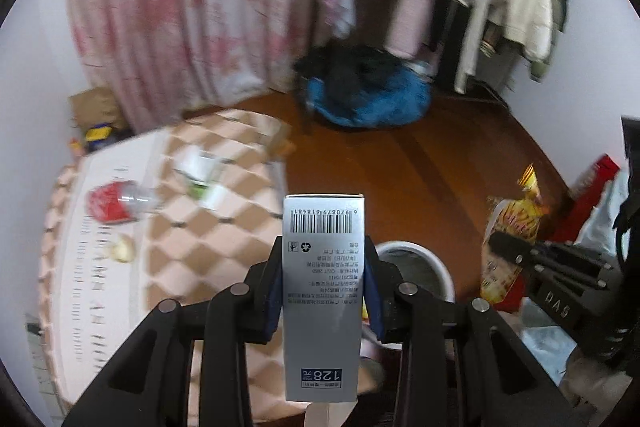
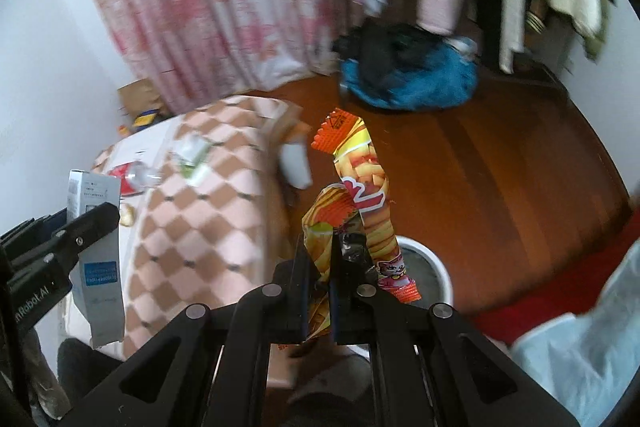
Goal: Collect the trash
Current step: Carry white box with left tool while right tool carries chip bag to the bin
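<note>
Silver cardboard box [image 1: 323,291] clamped in left fingers [image 1: 274,291]; crinkled foil snack wrapper [image 2: 356,203] pinched by right fingers [image 2: 340,267].

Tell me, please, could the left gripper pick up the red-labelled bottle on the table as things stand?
Probably not: the left gripper is shut on the grey box, so it has no free grip for the bottle.

Your left tongs [image 1: 323,277] cover the middle of the grey carton [image 1: 322,301], and its small print is too fine to read. The carton also hides part of the white bin [image 1: 416,267]. On the checkered bed [image 1: 224,227], the red-labelled bottle [image 1: 116,203] and the green-and-white packet [image 1: 202,179] are smeared by blur. In the right view, the snack wrapper [image 2: 360,203] disappears between your right tongs [image 2: 322,267].
</note>
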Available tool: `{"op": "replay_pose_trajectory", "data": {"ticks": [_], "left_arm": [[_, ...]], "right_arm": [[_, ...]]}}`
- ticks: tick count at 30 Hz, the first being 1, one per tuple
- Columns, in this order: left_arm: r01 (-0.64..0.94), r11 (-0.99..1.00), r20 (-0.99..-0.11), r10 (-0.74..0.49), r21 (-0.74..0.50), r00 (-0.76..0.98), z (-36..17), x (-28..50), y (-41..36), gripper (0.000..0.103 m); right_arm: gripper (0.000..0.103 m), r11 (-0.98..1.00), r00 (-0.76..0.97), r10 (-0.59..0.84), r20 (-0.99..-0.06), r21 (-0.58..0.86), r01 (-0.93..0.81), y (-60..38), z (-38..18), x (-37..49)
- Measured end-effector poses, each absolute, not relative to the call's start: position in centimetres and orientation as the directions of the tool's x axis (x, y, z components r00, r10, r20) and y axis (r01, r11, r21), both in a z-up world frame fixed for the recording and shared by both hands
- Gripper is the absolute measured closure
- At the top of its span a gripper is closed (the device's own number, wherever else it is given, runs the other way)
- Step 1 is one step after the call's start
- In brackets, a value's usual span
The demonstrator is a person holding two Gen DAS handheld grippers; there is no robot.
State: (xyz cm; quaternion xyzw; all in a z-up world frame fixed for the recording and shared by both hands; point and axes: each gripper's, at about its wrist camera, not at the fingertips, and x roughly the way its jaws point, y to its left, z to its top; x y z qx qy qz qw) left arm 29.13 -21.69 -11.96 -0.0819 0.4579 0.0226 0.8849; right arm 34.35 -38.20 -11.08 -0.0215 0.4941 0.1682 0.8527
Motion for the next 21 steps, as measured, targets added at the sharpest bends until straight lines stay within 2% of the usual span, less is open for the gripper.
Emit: {"op": "replay_pose_trajectory", "data": {"ticks": [7,11,21], "left_arm": [[-0.080,0.955,-0.880,-0.227,-0.284,0.416,-18.9,35.1,-26.9,0.073],[-0.087,0.939,-0.900,-0.289,-0.333,0.325,-22.8,38.0,-28.6,0.072],[-0.117,0.921,-0.925,-0.358,-0.372,0.125,-31.8,43.5,-31.3,0.071]], "right_arm": [[0.096,0.965,0.351,0.254,-0.901,0.209,-0.160,-46.5,-17.3,36.2],[0.096,0.955,0.256,0.296,-0.920,0.289,-0.066,-50.0,-22.7,38.0],[0.096,0.948,0.080,0.306,-0.949,0.311,0.063,-53.0,-34.3,42.4]]}}
